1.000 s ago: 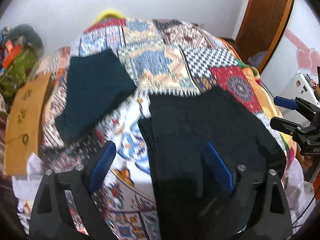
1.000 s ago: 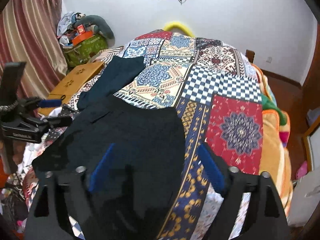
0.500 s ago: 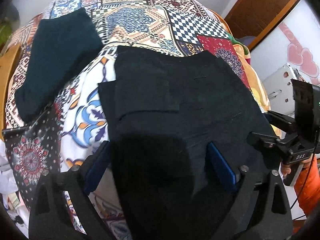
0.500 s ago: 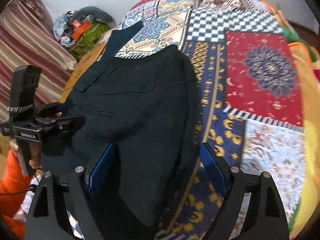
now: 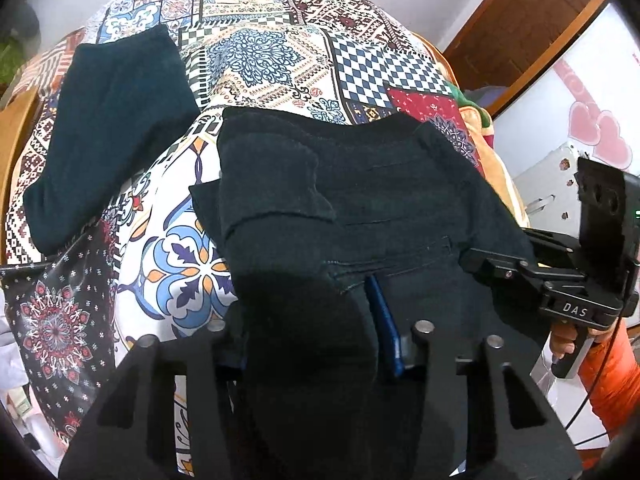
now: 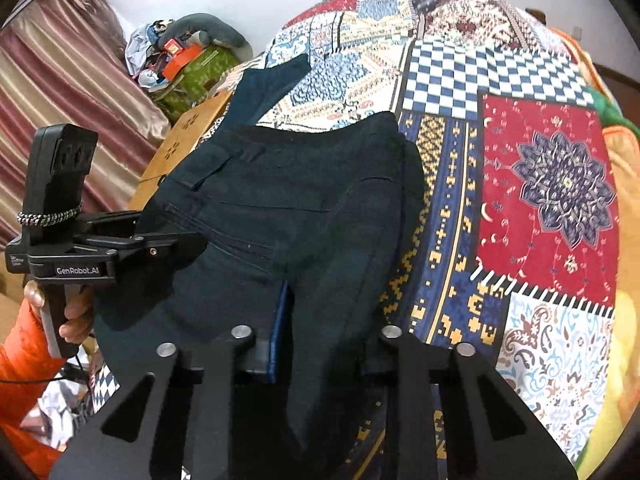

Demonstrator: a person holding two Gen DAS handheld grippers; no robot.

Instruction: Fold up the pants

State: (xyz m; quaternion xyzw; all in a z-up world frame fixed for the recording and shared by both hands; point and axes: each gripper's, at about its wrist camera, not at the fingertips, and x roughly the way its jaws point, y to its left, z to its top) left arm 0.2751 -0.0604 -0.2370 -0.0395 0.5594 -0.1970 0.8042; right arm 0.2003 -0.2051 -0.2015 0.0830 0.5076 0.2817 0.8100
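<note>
Directly ahead of both your grippers, the black pants (image 5: pixel 360 208) lie spread on the patchwork bedspread (image 5: pixel 272 52), near edge bunched up toward you. Your left gripper (image 5: pixel 312 340) has just been closing and now pinches a raised fold of that dark cloth between its blue pads; your right gripper (image 6: pixel 320 344) has likewise just been closing and grips another fold at the same near edge.

Only the left wrist view shows the brown door (image 5: pixel 532 28) and the pink hearts (image 5: pixel 600 140) on the wall beyond your right gripper (image 5: pixel 496 260), seen there from the side with its tips on the fabric. Only the right wrist view shows the striped curtain (image 6: pixel 72 80), the heap of clutter (image 6: pixel 188 56) by the wall, and your left gripper (image 6: pixel 172 240) side-on, a hand (image 6: pixel 76 316) in an orange sleeve (image 6: pixel 24 380) around its handle.

Stitched seams and a pocket flap mark the pants' top. A second folded dark garment (image 5: pixel 108 132) rests farther off, past the left gripper, apart from the pants.
</note>
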